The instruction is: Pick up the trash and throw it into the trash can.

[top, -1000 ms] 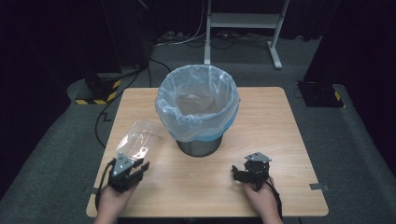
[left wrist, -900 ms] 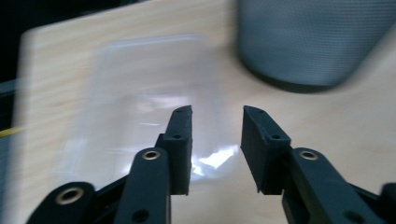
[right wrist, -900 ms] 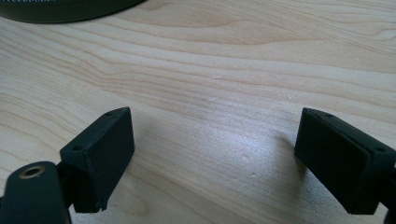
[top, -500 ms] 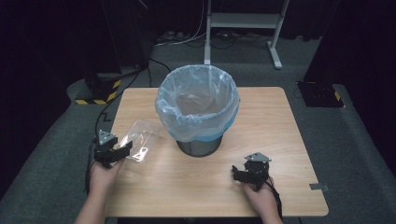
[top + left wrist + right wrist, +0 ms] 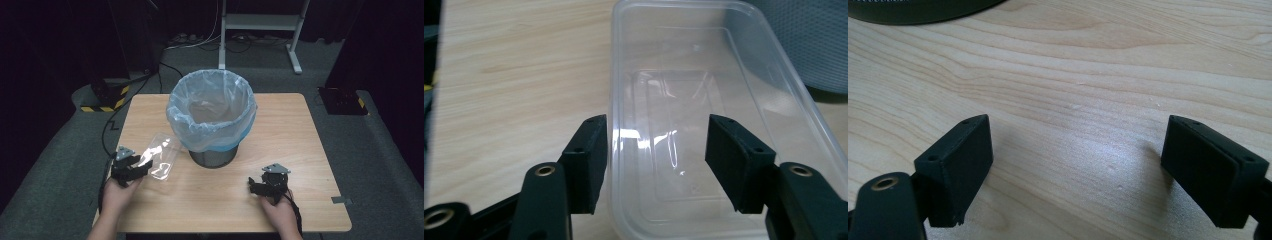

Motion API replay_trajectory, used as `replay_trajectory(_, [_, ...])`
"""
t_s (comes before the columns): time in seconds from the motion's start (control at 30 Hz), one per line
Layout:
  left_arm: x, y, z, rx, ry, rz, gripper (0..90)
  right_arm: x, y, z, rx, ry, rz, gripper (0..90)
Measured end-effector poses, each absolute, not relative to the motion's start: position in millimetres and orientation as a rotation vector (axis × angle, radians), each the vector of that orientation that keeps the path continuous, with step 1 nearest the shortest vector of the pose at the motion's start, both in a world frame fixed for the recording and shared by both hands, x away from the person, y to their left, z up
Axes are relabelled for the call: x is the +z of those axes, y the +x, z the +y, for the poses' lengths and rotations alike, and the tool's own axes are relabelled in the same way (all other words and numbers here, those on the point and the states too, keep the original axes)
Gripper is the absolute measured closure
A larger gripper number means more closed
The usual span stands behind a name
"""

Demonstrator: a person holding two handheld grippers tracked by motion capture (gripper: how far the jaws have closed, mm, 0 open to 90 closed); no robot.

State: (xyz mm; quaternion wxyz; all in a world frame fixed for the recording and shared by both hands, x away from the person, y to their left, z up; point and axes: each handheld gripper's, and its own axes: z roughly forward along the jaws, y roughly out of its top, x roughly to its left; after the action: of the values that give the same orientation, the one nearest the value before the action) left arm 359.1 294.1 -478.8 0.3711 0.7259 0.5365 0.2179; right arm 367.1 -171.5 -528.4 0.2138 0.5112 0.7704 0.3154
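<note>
Our left hand-held gripper [image 5: 656, 150] has just been closing, its jaws still apart astride the rim of the clear plastic container [image 5: 704, 90] on the bench [image 5: 300, 130]; our right hand-held gripper [image 5: 1078, 170] gapes over bare wood

No readable text, label or number appears anywhere.

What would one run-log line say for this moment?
left gripper: open, closing, straddling clear plastic container wall | right gripper: open over table
</note>
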Motion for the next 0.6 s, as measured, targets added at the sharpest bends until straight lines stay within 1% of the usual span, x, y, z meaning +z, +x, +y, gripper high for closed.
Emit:
replay_trajectory(0.2, [-482.1,317.8,262.6,0.496,1.85,1.292,45.0,-528.4,367.1,-171.5,0.875,1.418,2.138,12.9])
replay_trajectory(0.3, [-481.3,302.3,242.6,0.479,1.896,1.208,44.5,-528.4,367.1,-171.6,0.875,1.418,2.138,12.9])
replay_trajectory(0.5, [-477.6,287.8,201.7,0.379,1.942,1.057,43.8,-528.2,366.8,-171.6,0.878,1.403,2.141,14.0])
replay_trajectory(0.53, [-477.0,285.5,195.8,0.37,1.932,1.03,43.5,-527.7,366.1,-172.0,0.885,1.383,2.174,14.0])
replay_trajectory(0.6, [-476.7,284.9,186.8,0.305,1.901,0.993,43.0,-527.3,365.7,-172.5,0.882,1.368,2.184,14.3])
